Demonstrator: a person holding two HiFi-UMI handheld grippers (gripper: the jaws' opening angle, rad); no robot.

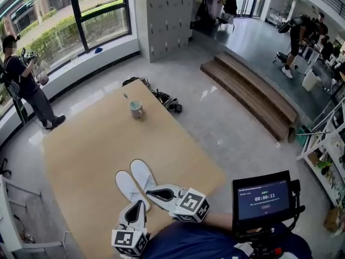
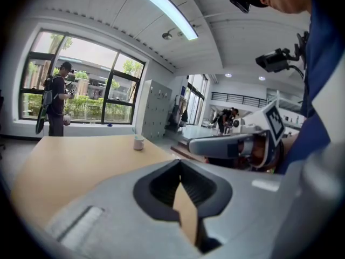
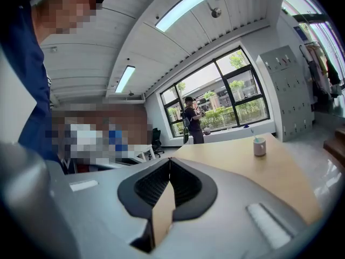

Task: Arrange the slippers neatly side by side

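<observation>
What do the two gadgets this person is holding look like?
The left tool and right tool match: pale grey tapered shells, black ribbed lining inside, and a cube with black-and-white square markers behind. The person wears a dark blue top.

white slippers point(image 1: 136, 181), tan table point(image 1: 86, 144), grey mug point(image 1: 136, 109)

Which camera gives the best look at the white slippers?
The head view: both slippers lie side by side on the tan table, seen from above. The left and right gripper views show the table and a cup, but no slippers.
</observation>
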